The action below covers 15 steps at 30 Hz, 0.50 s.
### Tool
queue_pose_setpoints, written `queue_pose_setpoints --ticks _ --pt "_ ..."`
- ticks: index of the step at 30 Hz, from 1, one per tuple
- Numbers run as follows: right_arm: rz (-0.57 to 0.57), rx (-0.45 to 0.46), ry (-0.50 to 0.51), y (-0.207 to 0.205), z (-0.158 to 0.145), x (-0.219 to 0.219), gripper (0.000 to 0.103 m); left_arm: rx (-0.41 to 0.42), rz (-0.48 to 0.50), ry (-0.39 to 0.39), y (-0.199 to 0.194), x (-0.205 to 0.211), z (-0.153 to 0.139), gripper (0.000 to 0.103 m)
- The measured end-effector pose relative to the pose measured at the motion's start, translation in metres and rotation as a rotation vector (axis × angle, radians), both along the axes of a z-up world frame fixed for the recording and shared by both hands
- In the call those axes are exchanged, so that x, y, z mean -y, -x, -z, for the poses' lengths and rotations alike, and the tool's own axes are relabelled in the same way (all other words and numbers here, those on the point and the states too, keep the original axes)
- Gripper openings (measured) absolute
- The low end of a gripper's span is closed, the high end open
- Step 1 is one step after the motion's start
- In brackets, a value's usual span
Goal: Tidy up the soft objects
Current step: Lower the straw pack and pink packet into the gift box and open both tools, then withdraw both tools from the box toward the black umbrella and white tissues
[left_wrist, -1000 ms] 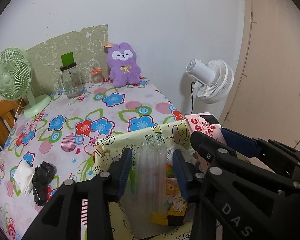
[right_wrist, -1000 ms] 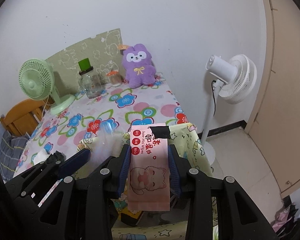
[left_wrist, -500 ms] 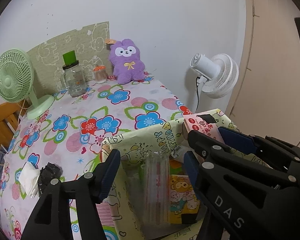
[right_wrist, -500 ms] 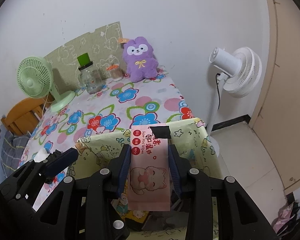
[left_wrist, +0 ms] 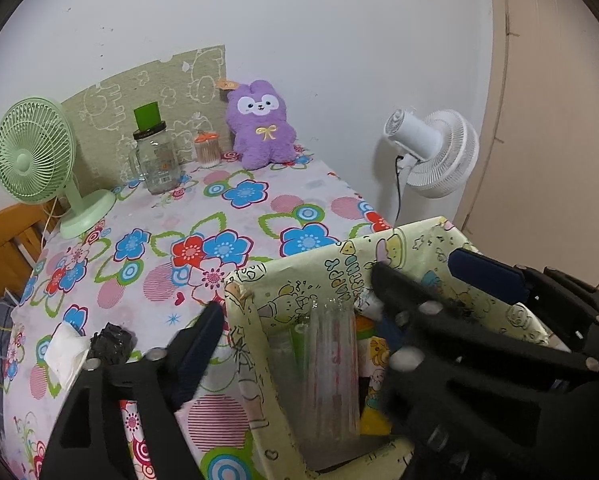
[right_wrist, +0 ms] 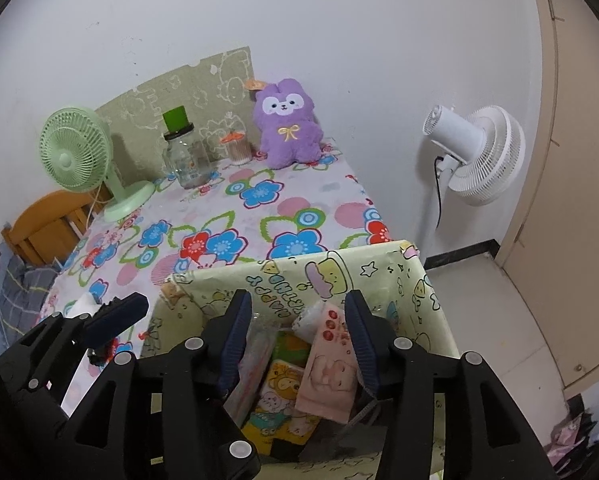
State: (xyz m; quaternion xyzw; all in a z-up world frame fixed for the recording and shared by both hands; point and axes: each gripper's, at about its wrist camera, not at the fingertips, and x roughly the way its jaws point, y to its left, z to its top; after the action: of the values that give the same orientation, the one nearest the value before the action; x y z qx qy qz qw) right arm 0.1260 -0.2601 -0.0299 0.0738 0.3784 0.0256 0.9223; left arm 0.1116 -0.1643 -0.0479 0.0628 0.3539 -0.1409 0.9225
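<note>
Hidden: the floor of the yellow cartoon box [right_wrist: 379,276] is covered by its contents; its near wall is cut off at 6 o'clock.
Hard to make out: the clear packet [left_wrist: 331,364] in the box is blurred, possibly a bundle of straws.
Left gripper [left_wrist: 299,320]: jaws have just been opening, spread wide astride the box's left wall; the clear packet is not pinched.
Right gripper [right_wrist: 299,340]: jaws have just been opening; the pink wipes pack [right_wrist: 331,372] is released, leaning in the box by the right finger.
Purple plush [right_wrist: 287,124]: seen at 12 o'clock, against the wall.
</note>
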Motion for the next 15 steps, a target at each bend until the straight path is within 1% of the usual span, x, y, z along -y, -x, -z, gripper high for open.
queue_pose_setpoints --ticks 1,5,7,11,15 --pt "-0.003 0.004 -0.012 0.002 -0.001 -0.001 0.066 0.01 0.006 0.002 0.003 -0.002 -0.002 0.087" --pt "0.0 0.02 -0.007 0.009 -0.006 -0.008 0.069 0.027 0.014 0.004 0.009 -0.007 -0.007 0.089" --pt "-0.001 0.024 -0.003 0.012 -0.01 -0.012 0.07 0.034 0.018 0.013 0.014 -0.012 -0.011 0.093" --pt "0.001 0.041 0.008 0.019 -0.018 -0.019 0.076 0.052 0.023 0.028 0.021 -0.019 -0.017 0.094" --pt "0.004 0.062 0.007 0.027 -0.026 -0.026 0.079 0.064 0.025 0.04 0.029 -0.028 -0.024 0.095"
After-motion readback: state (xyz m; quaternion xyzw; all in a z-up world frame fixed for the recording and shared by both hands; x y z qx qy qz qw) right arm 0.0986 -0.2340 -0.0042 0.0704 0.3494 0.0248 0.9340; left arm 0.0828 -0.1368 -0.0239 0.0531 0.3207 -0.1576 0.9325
